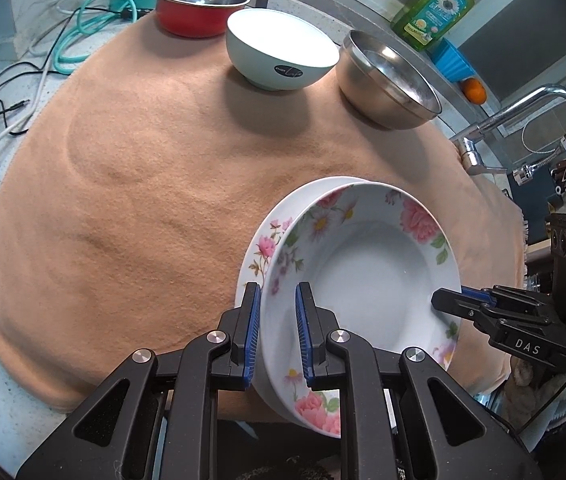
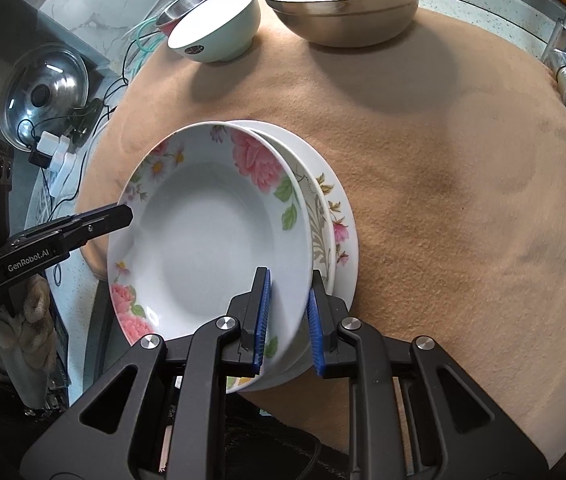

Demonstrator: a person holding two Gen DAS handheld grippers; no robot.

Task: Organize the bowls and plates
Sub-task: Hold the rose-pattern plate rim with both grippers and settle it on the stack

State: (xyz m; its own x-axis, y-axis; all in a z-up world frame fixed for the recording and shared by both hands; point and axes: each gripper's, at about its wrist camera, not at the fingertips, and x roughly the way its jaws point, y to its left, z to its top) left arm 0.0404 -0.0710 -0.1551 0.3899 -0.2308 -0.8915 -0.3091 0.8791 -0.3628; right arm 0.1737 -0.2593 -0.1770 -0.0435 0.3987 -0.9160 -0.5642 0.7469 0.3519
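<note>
A deep white plate with pink flowers point(image 1: 367, 280) point(image 2: 207, 232) is held tilted above a second flowered plate point(image 1: 257, 256) point(image 2: 331, 216) that lies on the tan cloth. My left gripper point(image 1: 279, 292) straddles the deep plate's left rim, one finger inside and one outside, and it shows at the left of the right wrist view point(image 2: 119, 214). My right gripper point(image 2: 289, 280) straddles the opposite rim and shows in the left wrist view point(image 1: 449, 298). A pale green bowl point(image 1: 281, 50) point(image 2: 215, 26), a steel bowl point(image 1: 389, 80) point(image 2: 341, 0) and a red pot point(image 1: 199, 6) stand at the back.
A tan cloth point(image 1: 143, 200) point(image 2: 463, 200) covers the counter. A faucet point(image 1: 523, 128) and a green soap bottle point(image 1: 435, 8) are at the right. Cables point(image 1: 23, 92) lie at the left. A pot lid point(image 2: 43, 88) and plugs lie left of the cloth.
</note>
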